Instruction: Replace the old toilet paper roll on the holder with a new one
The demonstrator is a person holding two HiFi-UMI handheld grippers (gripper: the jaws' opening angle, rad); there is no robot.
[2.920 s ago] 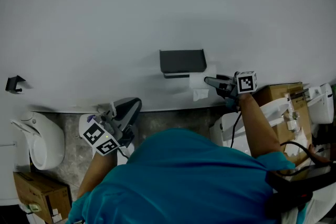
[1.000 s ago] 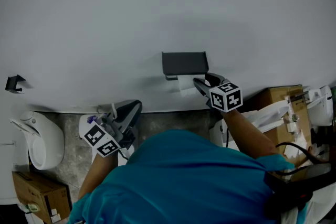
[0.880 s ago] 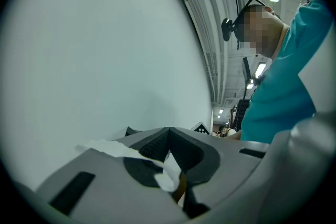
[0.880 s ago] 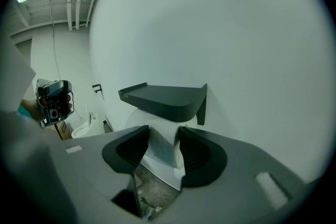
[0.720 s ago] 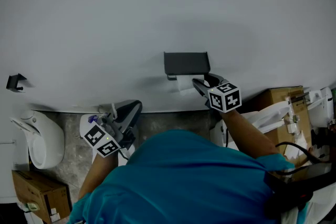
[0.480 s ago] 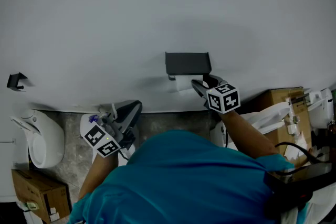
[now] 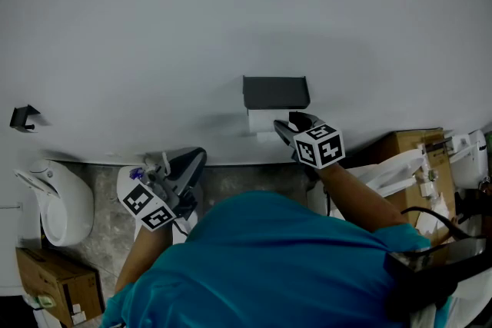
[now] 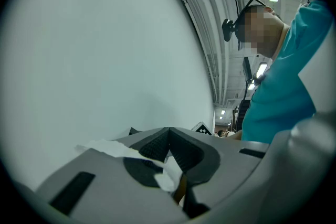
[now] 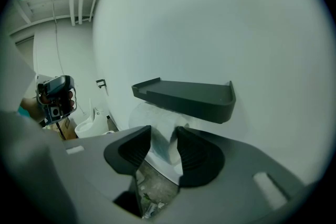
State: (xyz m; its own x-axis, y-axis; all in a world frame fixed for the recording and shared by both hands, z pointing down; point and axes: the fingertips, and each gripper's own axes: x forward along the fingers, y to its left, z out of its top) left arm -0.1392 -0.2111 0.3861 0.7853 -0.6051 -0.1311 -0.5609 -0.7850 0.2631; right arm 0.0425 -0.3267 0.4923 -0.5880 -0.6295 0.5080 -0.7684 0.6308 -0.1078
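Note:
A dark grey holder shelf [image 7: 276, 92] [image 9: 189, 95] is fixed to the white wall. Under it sits the new white toilet paper roll [image 7: 260, 120] [image 9: 157, 122]. My right gripper [image 7: 283, 126] [image 9: 164, 137] reaches in from the right. Its jaws have just been closing, and the roll's end fills the gap between the pads. My left gripper [image 7: 195, 157] [image 8: 169, 134] hangs low at the left, away from the holder. It is shut on what looks like the old roll [image 8: 167, 176]: torn white tissue with a brown cardboard edge.
A white toilet bowl [image 7: 60, 205] stands at the far left with a cardboard box [image 7: 55, 285] below it. Another box [image 7: 406, 141] and white fixtures crowd the right side. A small black hook [image 7: 23, 117] is on the wall. The person's teal shirt [image 7: 269, 265] fills the foreground.
My right gripper has moved left and slightly down, and the new roll has shifted left with it, further under the holder shelf. The left gripper has stayed put.

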